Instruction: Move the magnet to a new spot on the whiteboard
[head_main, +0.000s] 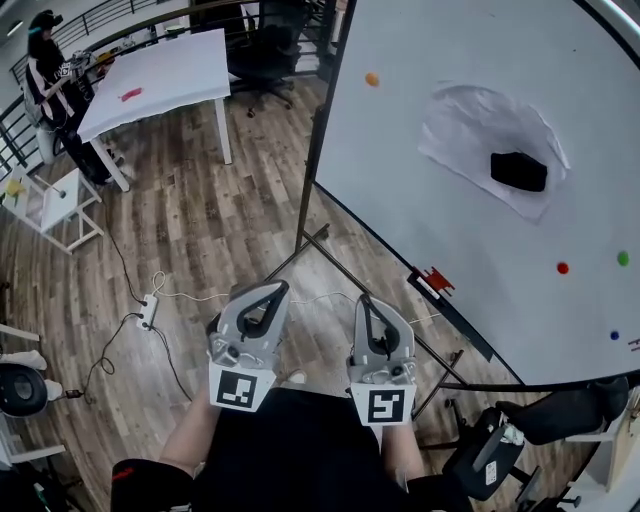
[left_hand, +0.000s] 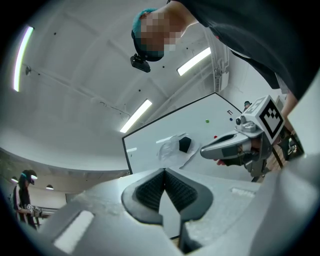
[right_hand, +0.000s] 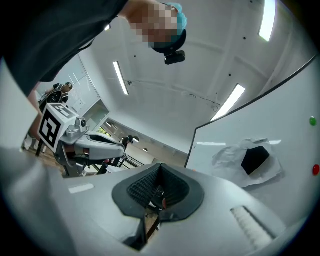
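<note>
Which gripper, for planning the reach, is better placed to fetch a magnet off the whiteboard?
Right, probably. The right gripper sits nearer the whiteboard and its red magnet; the left gripper is farther.

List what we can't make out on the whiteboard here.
- Black lump on the crumpled paper: too dark in every view to identify.
- Red item at the board's lower edge: too small in the head view.
- Red mark beside the blue magnet: cut off by the head view's right edge.
</note>
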